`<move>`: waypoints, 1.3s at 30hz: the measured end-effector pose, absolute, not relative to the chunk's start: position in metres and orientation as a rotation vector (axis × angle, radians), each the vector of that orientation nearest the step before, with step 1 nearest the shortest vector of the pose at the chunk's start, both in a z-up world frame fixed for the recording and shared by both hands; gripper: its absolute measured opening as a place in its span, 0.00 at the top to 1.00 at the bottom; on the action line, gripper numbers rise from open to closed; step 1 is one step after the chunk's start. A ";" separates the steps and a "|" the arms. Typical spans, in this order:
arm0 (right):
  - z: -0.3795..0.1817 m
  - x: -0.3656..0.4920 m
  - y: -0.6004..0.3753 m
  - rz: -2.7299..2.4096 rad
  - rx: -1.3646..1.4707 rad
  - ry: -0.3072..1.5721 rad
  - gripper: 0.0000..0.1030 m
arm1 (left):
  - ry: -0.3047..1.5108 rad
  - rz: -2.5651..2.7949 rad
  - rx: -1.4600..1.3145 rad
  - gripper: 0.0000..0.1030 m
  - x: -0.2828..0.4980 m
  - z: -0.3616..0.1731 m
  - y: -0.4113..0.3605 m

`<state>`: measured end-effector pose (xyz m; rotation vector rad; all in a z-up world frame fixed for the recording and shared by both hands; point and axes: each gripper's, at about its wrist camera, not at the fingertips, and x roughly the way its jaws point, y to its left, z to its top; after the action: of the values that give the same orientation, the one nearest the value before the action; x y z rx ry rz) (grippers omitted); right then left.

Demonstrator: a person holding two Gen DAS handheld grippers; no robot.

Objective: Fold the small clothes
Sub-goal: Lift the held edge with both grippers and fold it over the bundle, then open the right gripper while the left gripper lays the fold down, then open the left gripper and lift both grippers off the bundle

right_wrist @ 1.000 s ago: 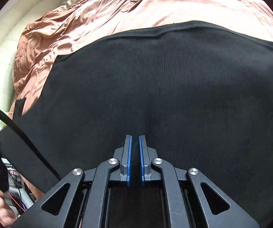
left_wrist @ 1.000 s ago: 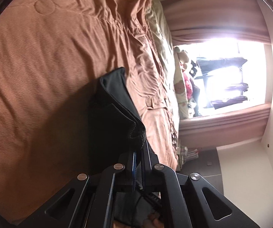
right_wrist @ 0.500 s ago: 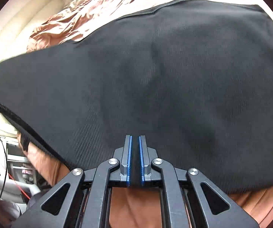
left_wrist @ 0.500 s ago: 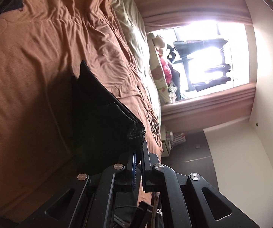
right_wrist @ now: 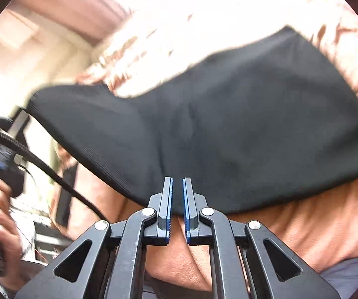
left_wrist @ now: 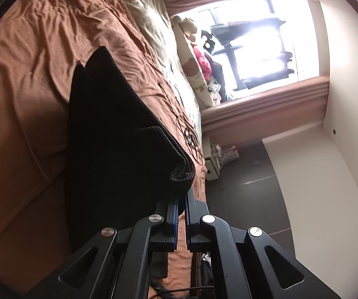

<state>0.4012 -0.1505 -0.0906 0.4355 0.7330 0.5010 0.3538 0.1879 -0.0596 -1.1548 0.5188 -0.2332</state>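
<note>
garment [left_wrist: 119, 134]: you see plain black knit with a fine ribbed weave, no print
bedspread [left_wrist: 29, 62]: rust-brown, plain and creased; in your right view it washes out to pale pink
pillow [left_wrist: 151, 25]: cream-beige
curtains [left_wrist: 266, 107]: dusty pink
cushion [left_wrist: 194, 74]: off-white with a small brown bear print
floor [left_wrist: 248, 172]: dark brown
wall [left_wrist: 328, 199]: white
left gripper [left_wrist: 182, 199]: black with blue pads
right gripper [right_wrist: 177, 186]: black frame, blue pads, silver rivets

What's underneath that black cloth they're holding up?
Under the black cloth is the brown bedspread, wrinkled and bare where it shows. The part directly behind the hanging cloth is covered, so anything lying there cannot be seen.
</note>
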 end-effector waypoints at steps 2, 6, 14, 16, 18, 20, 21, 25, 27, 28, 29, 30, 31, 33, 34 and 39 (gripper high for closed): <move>-0.071 0.395 -0.171 0.497 0.446 0.704 0.94 | 0.530 -0.258 -1.146 0.96 0.361 -0.053 0.176; -0.041 0.379 -0.205 0.506 0.447 0.642 0.52 | 0.553 -0.301 -1.129 0.96 0.374 -0.044 0.152; -0.024 0.353 -0.276 0.456 0.452 0.555 0.25 | 0.630 -0.379 -1.084 0.96 0.400 -0.043 0.098; -0.030 0.354 -0.282 0.434 0.454 0.558 0.25 | 0.656 -0.397 -1.068 0.96 0.407 -0.045 0.081; -0.040 0.347 -0.276 0.435 0.462 0.570 0.25 | 0.679 -0.411 -1.058 0.96 0.410 -0.047 0.067; -0.048 0.347 -0.287 0.429 0.481 0.581 0.25 | 0.707 -0.428 -1.048 0.96 0.417 -0.052 0.050; -0.056 0.338 -0.290 0.425 0.490 0.586 0.25 | 0.727 -0.437 -1.038 0.96 0.422 -0.056 0.039; -0.066 0.332 -0.319 0.389 0.545 0.596 0.25 | 0.810 -0.462 -0.994 0.96 0.436 -0.073 0.004; -0.072 0.331 -0.329 0.366 0.572 0.601 0.25 | 0.856 -0.469 -0.974 0.96 0.442 -0.083 -0.011; -0.076 0.332 -0.332 0.359 0.581 0.606 0.25 | 0.892 -0.473 -0.953 0.96 0.446 -0.088 -0.021; -0.079 0.332 -0.336 0.355 0.588 0.613 0.25 | 0.916 -0.474 -0.930 0.96 0.447 -0.090 -0.027; -0.083 0.334 -0.339 0.350 0.594 0.621 0.25 | 0.969 -0.482 -0.873 0.96 0.451 -0.095 -0.038; -0.085 0.336 -0.340 0.348 0.596 0.627 0.25 | 1.009 -0.492 -0.834 0.94 0.453 -0.098 -0.046; -0.090 0.337 -0.342 0.343 0.595 0.640 0.25 | 1.115 -0.532 -0.761 0.87 0.460 -0.108 -0.063; -0.090 0.337 -0.341 0.345 0.591 0.647 0.25 | 1.144 -0.548 -0.748 0.87 0.460 -0.111 -0.066; -0.101 0.347 -0.337 0.356 0.575 0.683 0.25 | 1.131 -0.547 -0.640 0.67 0.445 -0.098 -0.058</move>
<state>0.3471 -0.3366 -0.1015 0.5752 0.6833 0.3556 0.4446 -0.0575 -0.0975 -0.6400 1.1305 -0.5472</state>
